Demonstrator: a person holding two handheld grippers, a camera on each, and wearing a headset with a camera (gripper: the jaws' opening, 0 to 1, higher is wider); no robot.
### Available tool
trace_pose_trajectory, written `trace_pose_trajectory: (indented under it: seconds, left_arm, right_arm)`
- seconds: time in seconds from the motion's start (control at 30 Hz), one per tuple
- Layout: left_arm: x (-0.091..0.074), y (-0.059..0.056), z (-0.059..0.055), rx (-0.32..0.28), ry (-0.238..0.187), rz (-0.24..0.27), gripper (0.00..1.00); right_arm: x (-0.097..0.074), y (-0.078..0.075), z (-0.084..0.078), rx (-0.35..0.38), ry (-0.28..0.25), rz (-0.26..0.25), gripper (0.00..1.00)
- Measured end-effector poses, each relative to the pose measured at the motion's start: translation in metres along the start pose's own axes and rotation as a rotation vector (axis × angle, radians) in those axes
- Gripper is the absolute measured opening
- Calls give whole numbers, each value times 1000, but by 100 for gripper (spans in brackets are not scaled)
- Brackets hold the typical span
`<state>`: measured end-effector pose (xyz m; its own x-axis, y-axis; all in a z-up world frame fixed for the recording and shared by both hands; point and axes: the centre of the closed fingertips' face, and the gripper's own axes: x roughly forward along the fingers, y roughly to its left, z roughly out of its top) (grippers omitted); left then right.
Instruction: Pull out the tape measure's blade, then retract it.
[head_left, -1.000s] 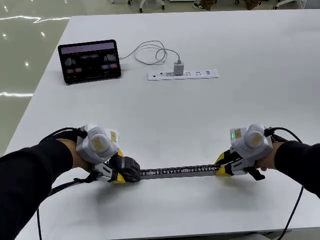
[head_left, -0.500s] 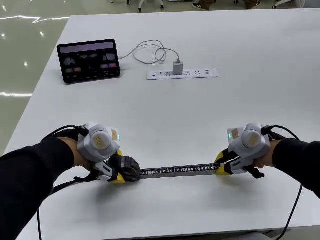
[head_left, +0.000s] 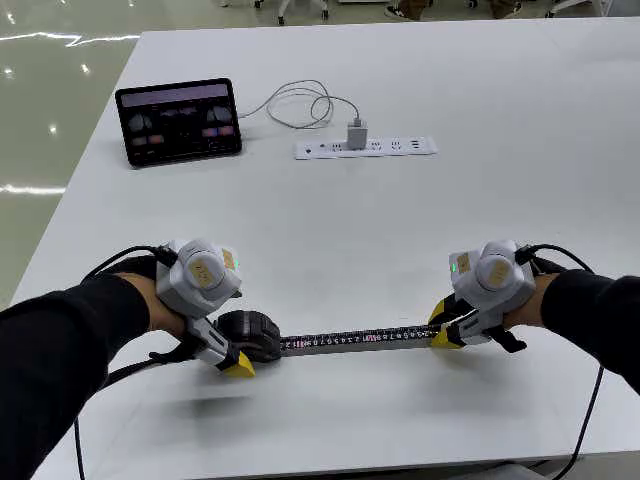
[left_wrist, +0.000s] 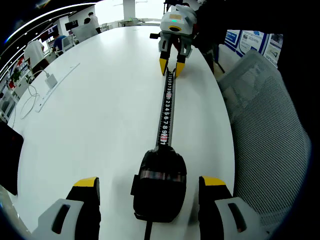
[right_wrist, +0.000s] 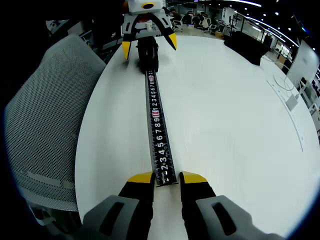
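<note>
Blade (head_left: 360, 340) extended, lower centre | right gripper (right_wrist: 166, 178) pinches its tip, likely against recoil | left gripper (left_wrist: 150, 181) spread, flanking tape measure case (left_wrist: 159, 187), apparently without contact

On your tabletop (head_left: 480, 90), the tape measure case (head_left: 250, 335) lies at 7 o'clock, between the spread jaws of your left tongs (left_wrist: 150, 183). Its blade (head_left: 360, 339) runs toward 3 o'clock to your right tongs (right_wrist: 166, 178), clamped on its tip at 5 o'clock. The tablet (head_left: 178, 122) sits at 11 o'clock and the power strip (head_left: 366, 149) at 12, with the cable (head_left: 300, 105) behind it.
</note>
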<state>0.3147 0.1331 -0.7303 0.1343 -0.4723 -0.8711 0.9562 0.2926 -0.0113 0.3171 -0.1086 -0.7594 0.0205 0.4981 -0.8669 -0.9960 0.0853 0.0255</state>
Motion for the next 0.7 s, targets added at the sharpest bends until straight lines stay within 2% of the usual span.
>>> trace_pose_trajectory:
  seconds: [0.07,0.1,0.17,0.3,0.33,0.5,0.7]
  left_arm:
    - [0,-1,0,-45,2,-3,88]
    - [0,-1,0,-40,2,-1,94]
    - [-1,0,-1,-30,2,11,99]
    - [-2,6,-1,-33,0,37,100]
    - [-3,10,-1,-32,2,62,100]
    - [-5,8,-1,-39,3,64,100]
    - [-7,9,-2,-56,-6,70,100]
  right_arm:
    - [-1,0,1,-2,5,-2,19]
    - [-1,-1,1,1,8,-3,20]
    - [0,-2,0,5,13,-5,23]
    - [-1,-1,-1,7,23,1,29]
    - [-1,-1,-2,2,27,5,31]
    - [-1,5,-1,35,26,33,41]
    - [-1,5,-2,63,27,25,60]
